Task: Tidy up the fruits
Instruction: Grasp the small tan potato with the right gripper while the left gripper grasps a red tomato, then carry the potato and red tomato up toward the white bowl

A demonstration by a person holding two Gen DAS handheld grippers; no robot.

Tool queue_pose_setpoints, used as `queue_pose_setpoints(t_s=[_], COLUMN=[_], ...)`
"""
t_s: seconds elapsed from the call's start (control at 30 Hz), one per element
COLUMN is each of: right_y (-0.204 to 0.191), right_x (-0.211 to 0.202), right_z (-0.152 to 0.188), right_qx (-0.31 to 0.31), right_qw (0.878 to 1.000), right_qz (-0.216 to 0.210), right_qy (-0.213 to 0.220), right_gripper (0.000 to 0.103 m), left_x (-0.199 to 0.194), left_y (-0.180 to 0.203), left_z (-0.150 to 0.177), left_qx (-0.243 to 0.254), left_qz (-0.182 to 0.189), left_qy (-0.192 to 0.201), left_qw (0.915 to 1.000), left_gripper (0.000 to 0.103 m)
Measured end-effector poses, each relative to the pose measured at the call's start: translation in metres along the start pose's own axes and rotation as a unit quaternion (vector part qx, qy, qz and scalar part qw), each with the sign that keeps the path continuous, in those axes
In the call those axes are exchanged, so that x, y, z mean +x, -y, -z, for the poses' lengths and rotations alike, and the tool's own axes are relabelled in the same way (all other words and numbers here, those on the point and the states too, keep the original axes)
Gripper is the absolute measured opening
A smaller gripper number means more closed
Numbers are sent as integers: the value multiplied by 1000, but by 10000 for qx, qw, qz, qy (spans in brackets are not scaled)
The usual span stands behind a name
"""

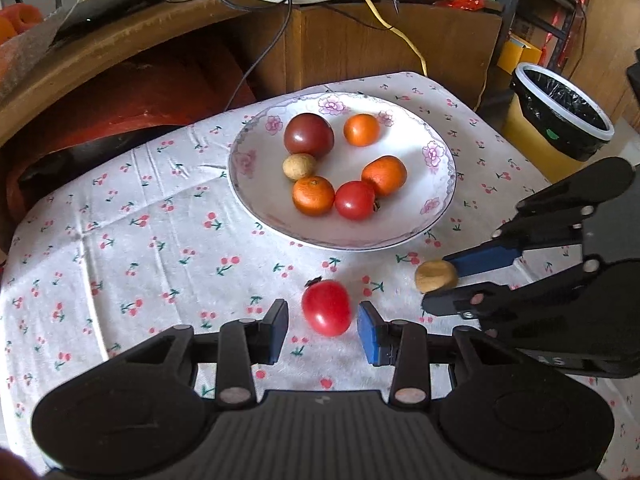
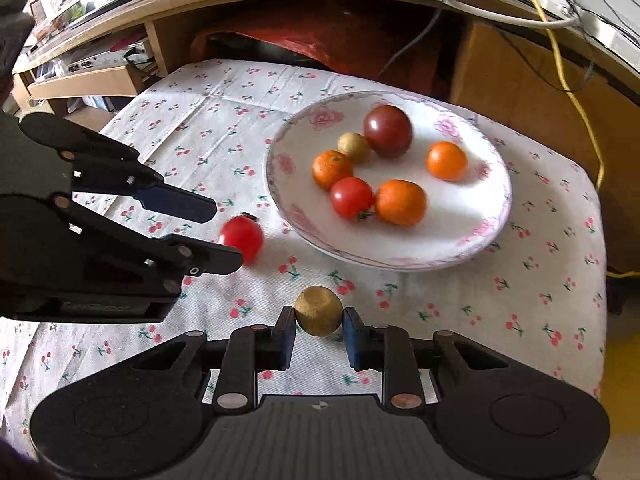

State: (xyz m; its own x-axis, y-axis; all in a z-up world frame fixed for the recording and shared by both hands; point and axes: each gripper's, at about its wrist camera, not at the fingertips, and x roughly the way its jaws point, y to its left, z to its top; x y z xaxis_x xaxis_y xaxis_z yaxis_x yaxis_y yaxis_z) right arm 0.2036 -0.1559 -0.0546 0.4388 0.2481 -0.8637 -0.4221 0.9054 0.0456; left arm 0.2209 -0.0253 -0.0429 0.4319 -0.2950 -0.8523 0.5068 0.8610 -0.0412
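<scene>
Two loose fruits risk rolling: the spread left gripper straddles the red tomato ungripped, while the right gripper pinches the round longan only at its fingertips.

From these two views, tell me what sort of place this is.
Probably a lived-in room at home, not a lab: a small table under a cherry-print tablecloth, a flowered plate of fruit, a wooden desk strewn with cables, and a lined bin.

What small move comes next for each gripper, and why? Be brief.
Probably close both. The left gripper stands open with its fingers either side of the red tomato, gaps showing. The right gripper brackets the brown fruit, fingers nearly touching. Both lie on the cloth, outside the plate.
</scene>
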Motion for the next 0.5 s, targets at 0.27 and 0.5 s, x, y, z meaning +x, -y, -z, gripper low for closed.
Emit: queue_pose_setpoints(t_s=[0.27, 0.5], right_y=[11, 14], right_x=[-1, -5], right_z=[5, 4], right_qx=[52, 46], right_qw=[9999, 9998], right_qz=[121, 191], right_qy=[-64, -33], right_gripper=[20, 20], left_x=[19, 19], left_y=[5, 11], left_z=[-4, 0], left_qx=[-113, -94], left_qz=[-143, -245], left_qy=[-60, -57], left_qw=[9998, 9996], left_gripper=[42, 37])
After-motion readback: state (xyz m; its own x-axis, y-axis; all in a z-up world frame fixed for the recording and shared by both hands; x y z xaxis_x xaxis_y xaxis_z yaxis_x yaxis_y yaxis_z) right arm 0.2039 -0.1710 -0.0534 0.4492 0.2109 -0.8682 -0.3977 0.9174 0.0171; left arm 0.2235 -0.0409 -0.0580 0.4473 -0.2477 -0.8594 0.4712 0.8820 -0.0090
